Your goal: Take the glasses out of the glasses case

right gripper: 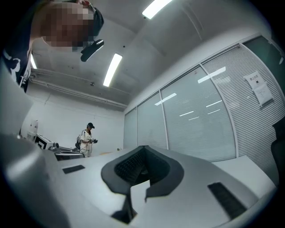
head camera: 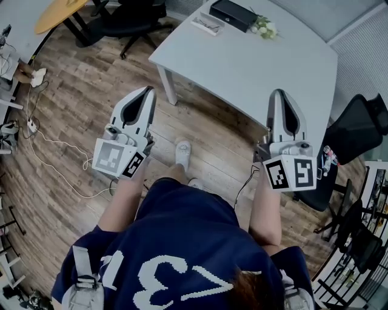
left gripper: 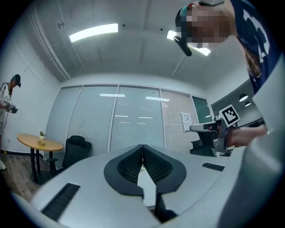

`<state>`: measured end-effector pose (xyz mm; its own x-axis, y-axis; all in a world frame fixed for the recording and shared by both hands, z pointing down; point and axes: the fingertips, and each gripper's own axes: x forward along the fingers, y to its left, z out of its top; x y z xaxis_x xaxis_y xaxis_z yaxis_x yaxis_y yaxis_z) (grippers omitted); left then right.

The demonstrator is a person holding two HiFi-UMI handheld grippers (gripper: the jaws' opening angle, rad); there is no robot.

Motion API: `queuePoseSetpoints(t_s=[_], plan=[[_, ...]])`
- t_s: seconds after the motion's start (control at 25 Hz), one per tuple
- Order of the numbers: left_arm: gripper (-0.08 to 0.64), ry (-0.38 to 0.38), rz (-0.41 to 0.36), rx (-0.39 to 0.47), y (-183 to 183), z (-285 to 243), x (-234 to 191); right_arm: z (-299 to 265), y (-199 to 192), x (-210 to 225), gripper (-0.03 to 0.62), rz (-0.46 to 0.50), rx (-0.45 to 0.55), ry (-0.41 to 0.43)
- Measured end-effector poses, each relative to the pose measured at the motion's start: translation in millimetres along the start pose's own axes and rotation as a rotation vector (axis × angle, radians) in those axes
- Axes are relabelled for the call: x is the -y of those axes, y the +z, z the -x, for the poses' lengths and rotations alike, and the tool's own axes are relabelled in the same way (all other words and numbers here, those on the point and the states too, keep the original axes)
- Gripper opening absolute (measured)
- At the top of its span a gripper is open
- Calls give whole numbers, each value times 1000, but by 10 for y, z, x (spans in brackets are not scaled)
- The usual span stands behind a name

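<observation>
A black glasses case lies shut at the far end of the grey table. Just left of it, what looks like a pair of glasses rests on a pale strip. Both grippers are held up over the floor, well short of the table and far from the case. My left gripper is shut with nothing in it, its ribbed pads meeting. My right gripper is also shut and empty. Both gripper views point up at the ceiling and glass walls, so neither shows the case.
A small bunch of flowers sits right of the case. Black office chairs stand at the far left and at the right. Cables trail over the wooden floor. A person stands in the distance.
</observation>
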<state>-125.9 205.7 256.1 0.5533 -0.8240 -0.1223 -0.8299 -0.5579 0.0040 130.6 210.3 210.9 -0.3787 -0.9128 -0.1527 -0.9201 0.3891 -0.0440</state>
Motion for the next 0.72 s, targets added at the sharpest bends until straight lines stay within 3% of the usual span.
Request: queuePoseSetpoints(t_s=[0.28, 0.48, 0.72], plan=[[14, -40, 1, 19, 18, -811, -760, -1055, -5, 142, 26, 24, 8, -5], [14, -87, -8, 26, 20, -1230, -1027, -1449, -24, 285, 26, 26, 18, -38], [15, -83, 21, 6, -129, -1588, -1279, -1867, -145, 493, 26, 26, -17, -38]])
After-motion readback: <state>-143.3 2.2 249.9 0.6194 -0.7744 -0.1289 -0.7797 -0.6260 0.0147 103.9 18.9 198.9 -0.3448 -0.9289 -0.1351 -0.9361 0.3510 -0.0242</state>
